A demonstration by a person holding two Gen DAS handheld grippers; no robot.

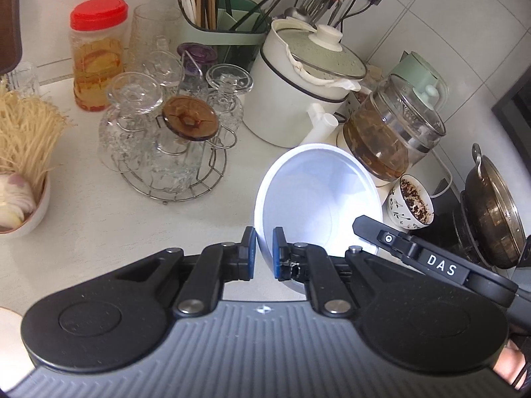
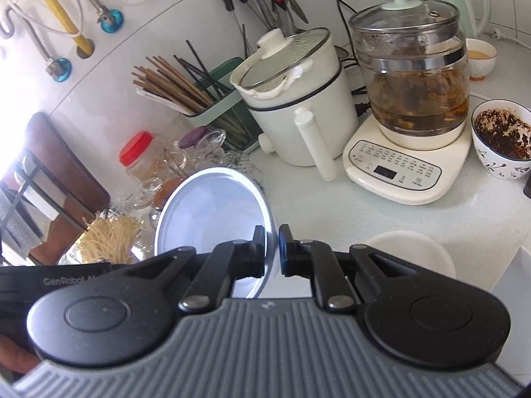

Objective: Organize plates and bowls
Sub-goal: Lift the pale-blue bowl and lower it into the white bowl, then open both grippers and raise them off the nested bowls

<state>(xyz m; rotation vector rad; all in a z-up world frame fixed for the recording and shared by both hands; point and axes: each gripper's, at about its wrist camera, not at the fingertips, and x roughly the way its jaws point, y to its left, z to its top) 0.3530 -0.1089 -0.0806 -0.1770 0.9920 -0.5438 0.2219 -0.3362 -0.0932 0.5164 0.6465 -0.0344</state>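
**White bowl clamped from both sides above the counter**

Left wrist view: left gripper (image 1: 264, 253) clamped on the near rim of a round white ceramic bowl (image 1: 315, 195), blue pads (image 1: 278, 248) pressed one inside and one outside the wall. Bowl tilted, its opening turned toward the camera, held clear of the pale speckled counter (image 1: 99, 219). At the bowl's right rim, reached in from the lower right corner, the black arm of the right gripper (image 1: 365, 225). Beyond the bowl, toward the counter's back edge: a white electric cooking pot with a glass lid (image 1: 298, 99), a glass kettle of brown brew (image 1: 388, 132), and just right of the bowl a small patterned cup coated with dark residue (image 1: 413, 204). Left of centre, a wire rack of upturned clear glasses (image 1: 166, 139); behind it a red-capped plastic jar (image 1: 98, 56).

Right wrist view: right gripper (image 2: 272, 252) closed on the same bowl (image 2: 212, 212) at its right rim, wall pinched between the pads, bowl tilted steeply with its opening facing left. On the counter (image 2: 332, 205) just right of the gripper, a second white bowl (image 2: 408, 248) resting flat. Kettle (image 2: 411, 83) seated on its cream base; pot (image 2: 295, 99) to its left; residue cup (image 2: 501, 139) near the right edge.
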